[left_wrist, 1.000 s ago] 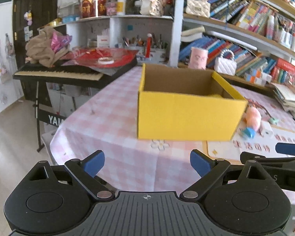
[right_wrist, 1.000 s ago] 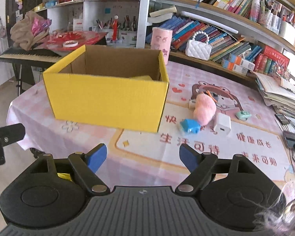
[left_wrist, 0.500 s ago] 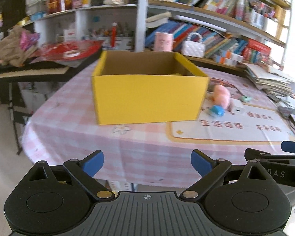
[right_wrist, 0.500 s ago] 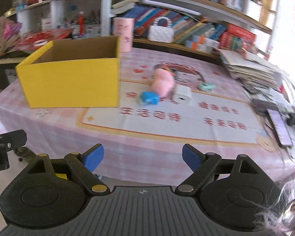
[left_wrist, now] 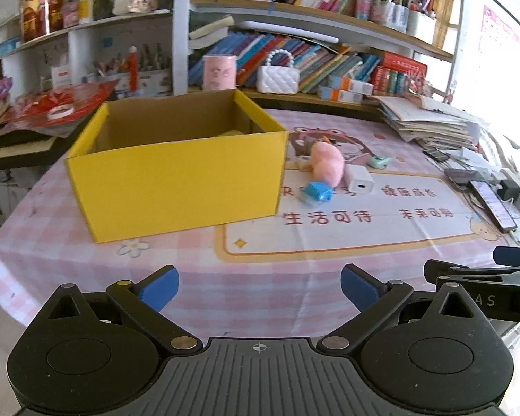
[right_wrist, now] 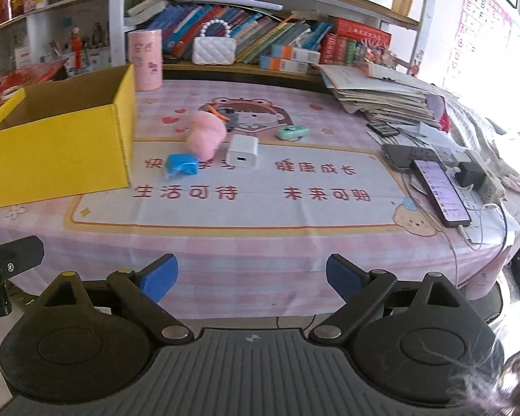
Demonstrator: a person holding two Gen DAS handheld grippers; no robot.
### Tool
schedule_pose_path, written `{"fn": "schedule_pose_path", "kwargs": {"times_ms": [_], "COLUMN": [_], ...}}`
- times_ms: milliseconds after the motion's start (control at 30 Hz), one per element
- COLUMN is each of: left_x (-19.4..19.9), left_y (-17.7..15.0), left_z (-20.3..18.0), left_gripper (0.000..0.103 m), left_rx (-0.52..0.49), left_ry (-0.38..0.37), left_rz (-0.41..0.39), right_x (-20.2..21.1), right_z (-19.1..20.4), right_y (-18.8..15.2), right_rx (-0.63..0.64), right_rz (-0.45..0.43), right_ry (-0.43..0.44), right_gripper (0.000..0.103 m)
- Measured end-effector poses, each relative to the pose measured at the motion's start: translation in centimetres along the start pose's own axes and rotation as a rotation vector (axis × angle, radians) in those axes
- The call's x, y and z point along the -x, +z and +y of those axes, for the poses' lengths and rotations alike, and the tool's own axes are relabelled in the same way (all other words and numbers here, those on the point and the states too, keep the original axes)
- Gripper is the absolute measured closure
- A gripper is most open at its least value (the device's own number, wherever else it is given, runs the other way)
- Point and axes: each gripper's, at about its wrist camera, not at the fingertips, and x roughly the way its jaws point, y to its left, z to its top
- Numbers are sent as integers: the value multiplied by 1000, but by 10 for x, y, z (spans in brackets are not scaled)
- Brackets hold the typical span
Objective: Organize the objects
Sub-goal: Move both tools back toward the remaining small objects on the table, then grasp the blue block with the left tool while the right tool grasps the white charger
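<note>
Both views had swung rightward since a second before, so the yellow box [left_wrist: 176, 176] slid toward the left and the small things beside it came into sight. That box sat open-topped on the pink checked counter [right_wrist: 260, 242], with the loose things to be tidied just off its right side: a pink plush toy [right_wrist: 206, 133], a white charger [right_wrist: 242, 152] touching it, a blue lump [right_wrist: 181, 164] nearest the box, and a small green gadget [right_wrist: 292, 132] a little apart. To do the pickup well, I judged one claw should close in over a single item, likely the charger or the blue lump, squaring its pads to flat sides before squeezing. The left claw [left_wrist: 260, 286] was opening, already spread wide, nothing between its blue pads. The right claw [right_wrist: 251, 275] was opening too, empty, short of the counter's things.
</note>
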Motion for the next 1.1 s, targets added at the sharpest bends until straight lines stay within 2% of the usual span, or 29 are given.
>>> {"fn": "schedule_pose_path", "kwargs": {"times_ms": [200, 433, 767, 1100], "left_x": [-17, -39, -80, -113], "left_y": [9, 28, 54, 68], "left_z": [-22, -42, -79, -108], "left_gripper": [2, 2, 2, 2], "left_rx": [-26, -23, 0, 28], "left_ry": [-20, -1, 38, 99], "left_rz": [13, 13, 14, 22], "right_x": [-13, -38, -81, -122], "right_z": [-23, -45, -83, -111], "right_y": [5, 21, 59, 85], "right_rx": [-28, -26, 5, 57], "right_rz": [16, 31, 12, 4], "right_ry": [-23, -31, 22, 123], "right_gripper": [8, 7, 7, 9]}}
